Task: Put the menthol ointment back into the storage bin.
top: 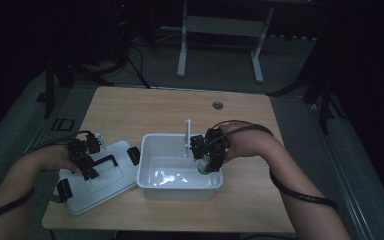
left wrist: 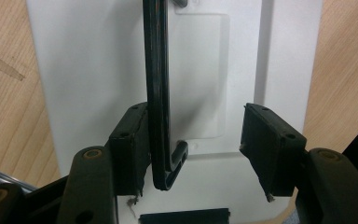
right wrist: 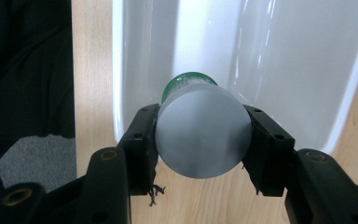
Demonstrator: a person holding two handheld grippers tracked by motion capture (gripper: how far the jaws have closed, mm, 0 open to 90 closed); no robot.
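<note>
Your right gripper point(right wrist: 200, 140) clamps a green-capped bottle point(right wrist: 199, 133) over the white bin point(top: 152, 150); your left gripper point(left wrist: 193, 149) straddles the lid handle point(left wrist: 157, 93), unclenched.

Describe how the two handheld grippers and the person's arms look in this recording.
Both the left gripper and the right gripper are black, each with two blocky rectangular jaws on rounded links with brass-coloured pivot pins. The pads are frayed at their lower edges. A black cable trails from the right gripper along the forearm; another runs by the left forearm. The forearms are bare, with no sleeves visible.
</note>
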